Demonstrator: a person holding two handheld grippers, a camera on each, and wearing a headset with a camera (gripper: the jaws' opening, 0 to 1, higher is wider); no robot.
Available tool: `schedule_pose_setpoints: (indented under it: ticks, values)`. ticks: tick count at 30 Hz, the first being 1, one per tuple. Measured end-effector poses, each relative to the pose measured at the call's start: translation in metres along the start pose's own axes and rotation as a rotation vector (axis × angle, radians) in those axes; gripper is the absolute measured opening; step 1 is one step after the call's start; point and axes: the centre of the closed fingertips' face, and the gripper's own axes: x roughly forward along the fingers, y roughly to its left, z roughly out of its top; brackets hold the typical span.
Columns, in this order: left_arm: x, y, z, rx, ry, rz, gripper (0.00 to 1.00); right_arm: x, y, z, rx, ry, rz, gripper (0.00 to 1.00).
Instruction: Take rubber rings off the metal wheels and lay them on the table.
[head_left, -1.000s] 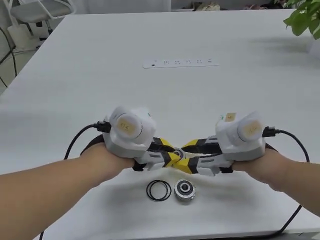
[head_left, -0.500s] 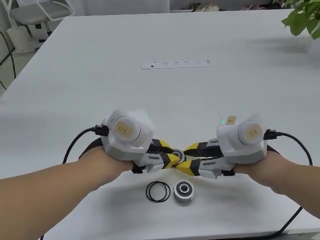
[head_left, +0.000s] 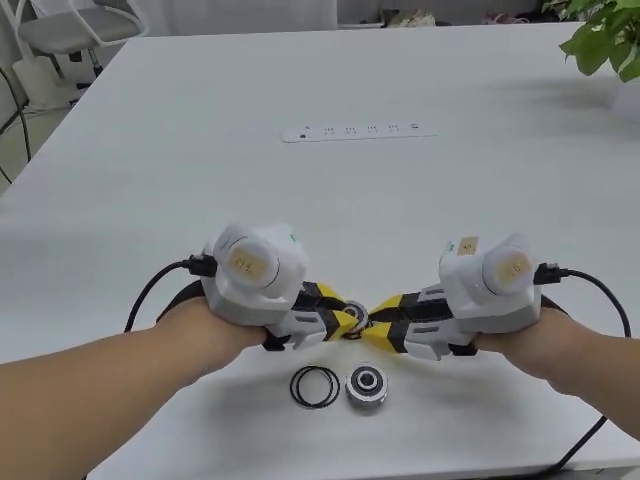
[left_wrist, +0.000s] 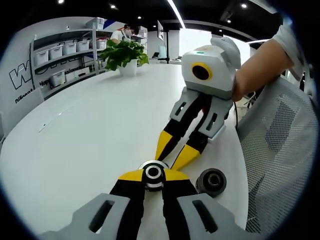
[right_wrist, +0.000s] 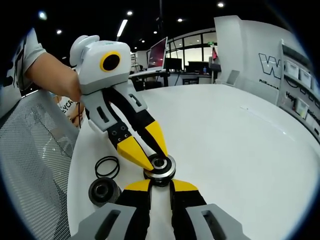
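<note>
A metal wheel (head_left: 353, 318) with a black rubber ring on its rim hangs just above the table, between the two grippers' yellow tips. My left gripper (head_left: 345, 321) comes from the left and is shut on this wheel (left_wrist: 152, 173). Reaching in from the right, my right gripper (head_left: 365, 328) pinches the rim of the wheel (right_wrist: 160, 166), shut on the rubber ring. Nearer to me on the table lie two loose black rubber rings (head_left: 315, 386), overlapping, and a bare metal wheel (head_left: 366, 383) right beside them.
The white table (head_left: 330, 200) stretches far ahead, with a white power strip (head_left: 358, 132) lying across its middle. A potted plant (head_left: 605, 35) stands at the far right corner, a chair (head_left: 70, 25) beyond the far left. Cables trail from both grippers.
The right gripper has drifted slightly right and toward me. Both grippers still meet at the held wheel; rings and bare wheel on the table have not moved.
</note>
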Motion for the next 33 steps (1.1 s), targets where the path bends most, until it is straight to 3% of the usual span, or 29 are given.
schedule_pose_setpoints:
  ticks: [13,24,33]
  values:
    - [0.0,0.0,0.0,-0.003,-0.004,0.003,0.07,0.0,0.001,0.001,0.047,0.001,0.011,0.14]
    - [0.0,0.001,0.0,-0.006,-0.007,0.007,0.08,0.009,0.002,0.011,0.043,-0.027,-0.001,0.34]
    - [0.0,0.0,0.0,-0.005,-0.008,0.009,0.07,0.007,0.003,0.01,0.036,-0.023,-0.008,0.24]
